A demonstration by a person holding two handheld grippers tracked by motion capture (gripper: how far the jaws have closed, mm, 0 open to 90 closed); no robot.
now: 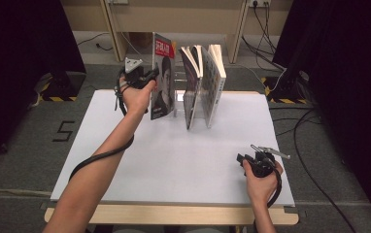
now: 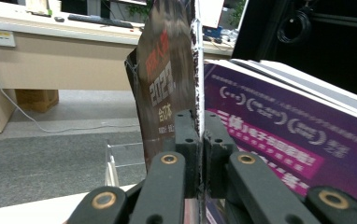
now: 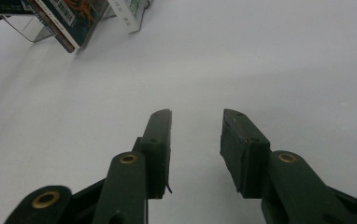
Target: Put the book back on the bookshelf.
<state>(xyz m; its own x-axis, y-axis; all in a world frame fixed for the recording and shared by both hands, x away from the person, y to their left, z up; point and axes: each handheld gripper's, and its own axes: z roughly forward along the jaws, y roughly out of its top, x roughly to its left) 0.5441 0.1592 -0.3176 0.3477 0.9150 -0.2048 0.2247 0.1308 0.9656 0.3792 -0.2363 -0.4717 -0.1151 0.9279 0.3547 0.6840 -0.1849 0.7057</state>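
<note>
2 grippers are at work. The left gripper (image 1: 150,77) is clenched on the edge of a magazine (image 1: 163,77), held upright at the left end of a clear rack (image 1: 179,97) at the far side of the surface (image 1: 174,160). 2 books (image 1: 204,82) stand in the rack just to its right, leaning slightly. The right gripper (image 3: 196,140) rests near the front right of the surface, jaws released with nothing between them.

Likely risks: the magazine is thin and floppy, so a pinch on 1 edge could let it sag or slip out. Swinging it sideways could knock the leaning books over. If it misses its slot, it could slide off the rack onto the surface.
</note>
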